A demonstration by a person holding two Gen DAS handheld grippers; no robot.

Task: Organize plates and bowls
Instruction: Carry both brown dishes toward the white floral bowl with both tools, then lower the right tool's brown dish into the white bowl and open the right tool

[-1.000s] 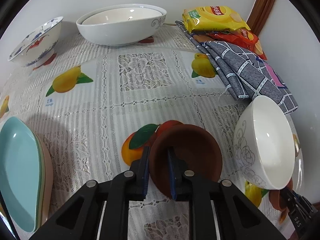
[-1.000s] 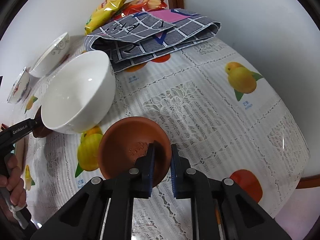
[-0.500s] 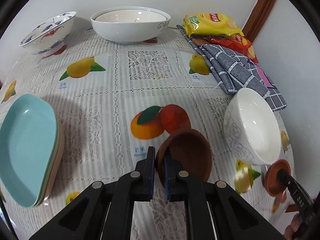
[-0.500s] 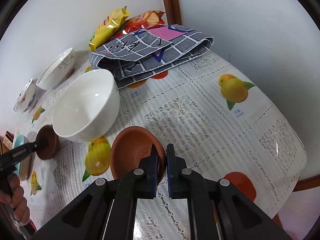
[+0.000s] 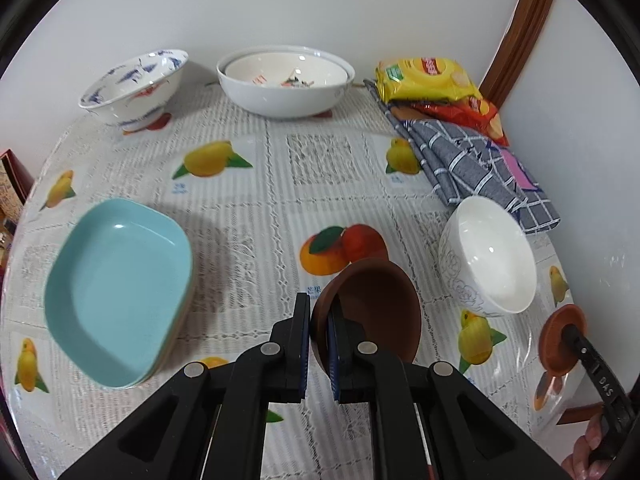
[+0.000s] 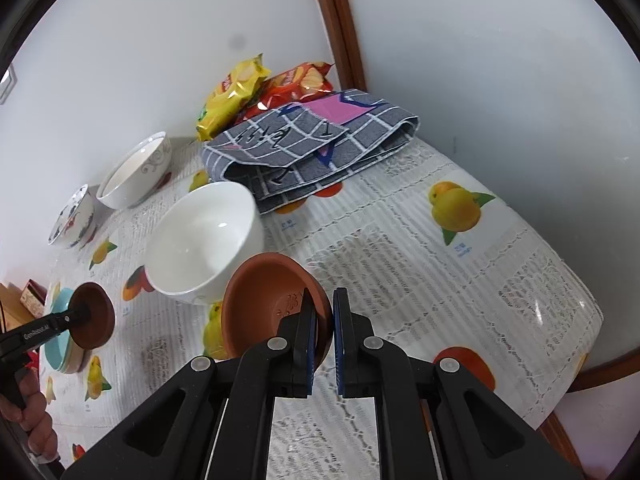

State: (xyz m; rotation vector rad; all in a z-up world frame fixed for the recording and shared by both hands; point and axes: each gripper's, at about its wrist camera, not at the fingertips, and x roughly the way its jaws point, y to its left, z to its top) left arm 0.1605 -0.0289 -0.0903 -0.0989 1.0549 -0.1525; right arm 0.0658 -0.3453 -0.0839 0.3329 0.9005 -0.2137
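Left gripper (image 5: 318,316) is clamped on the rim of a dark brown bowl (image 5: 376,308), one finger inside the wall and one outside, so the bowl hangs tilted above the tablecloth (image 5: 280,184). Right gripper (image 6: 323,320) is closed the same way on the rim of a terracotta saucer (image 6: 264,300), likewise tilted and lifted off the surface. Rim grips suit these shallow pieces: the thin wall fits between the pads, and the hollow stays free for nesting.

Between the two held pieces stands a white bowl (image 6: 204,248), upright on the table and just beside the saucer. Judged from the task, the two brown pieces are probably being brought together for stacking, or carried to a common spot.

Farther left, a stack of shallow dishes with a light blue dish (image 5: 120,288) on top rests on the cloth. At the far wall stand a blue-patterned bowl (image 5: 136,84) and a large white bowl (image 5: 286,80) with a smaller one nested inside. A folded checked cloth (image 6: 312,148) and snack packets (image 5: 428,80) occupy the corner.
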